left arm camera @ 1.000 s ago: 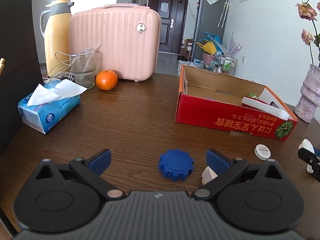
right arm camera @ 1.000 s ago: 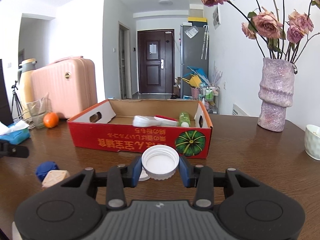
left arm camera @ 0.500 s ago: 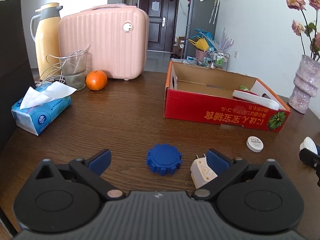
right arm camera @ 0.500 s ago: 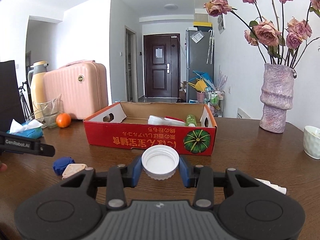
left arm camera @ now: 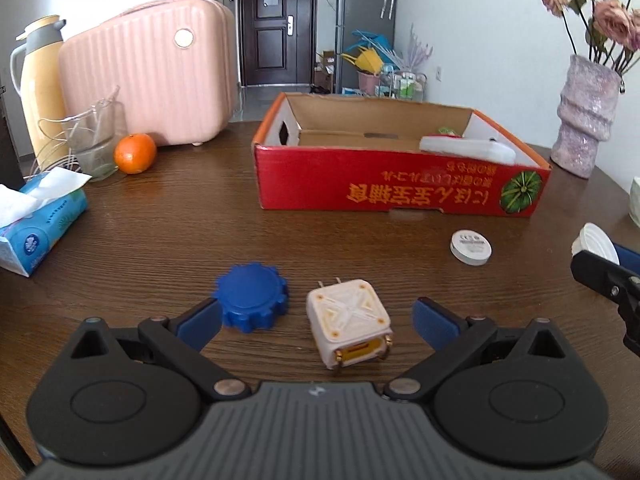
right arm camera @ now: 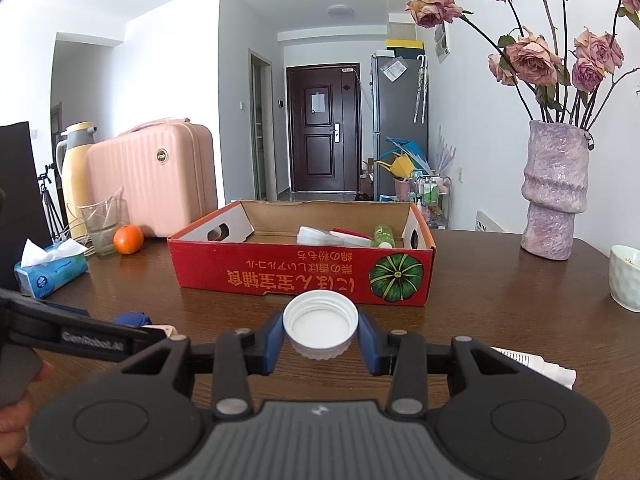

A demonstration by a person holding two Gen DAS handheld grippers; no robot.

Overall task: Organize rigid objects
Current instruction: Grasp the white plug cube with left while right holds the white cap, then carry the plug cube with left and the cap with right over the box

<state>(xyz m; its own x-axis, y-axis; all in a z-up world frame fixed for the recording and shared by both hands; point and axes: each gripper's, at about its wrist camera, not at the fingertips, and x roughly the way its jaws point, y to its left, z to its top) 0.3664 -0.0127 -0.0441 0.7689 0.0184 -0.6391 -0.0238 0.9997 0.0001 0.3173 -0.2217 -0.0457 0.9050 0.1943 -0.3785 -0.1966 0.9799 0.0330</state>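
Note:
In the left wrist view my left gripper [left arm camera: 318,322] stands open low over the brown table [left arm camera: 160,232]. Between its blue pads lie a white plug adapter [left arm camera: 347,320] and a blue gear-shaped cap [left arm camera: 252,296], whose left rim is close to the left pad. A small white round tin [left arm camera: 471,247] lies farther right. In the right wrist view my right gripper [right arm camera: 320,334] is shut on a white bottle cap [right arm camera: 320,325], held above the table in front of the red cardboard box [right arm camera: 304,276]. The box holds a white case, a red item and a green bottle.
A pink suitcase [left arm camera: 152,72], a yellow thermos [left arm camera: 38,84], a glass beaker [left arm camera: 98,144], an orange [left arm camera: 135,153] and a tissue pack [left arm camera: 36,224] line the left side. A purple vase [right arm camera: 554,200] with roses and a white cup [right arm camera: 626,278] stand right. A white tube [right arm camera: 536,366] lies by my right gripper.
My left gripper has shifted right and lower, so the plug adapter now lies between its pads and the blue cap sits by the left pad. The right gripper still grips the white cap.

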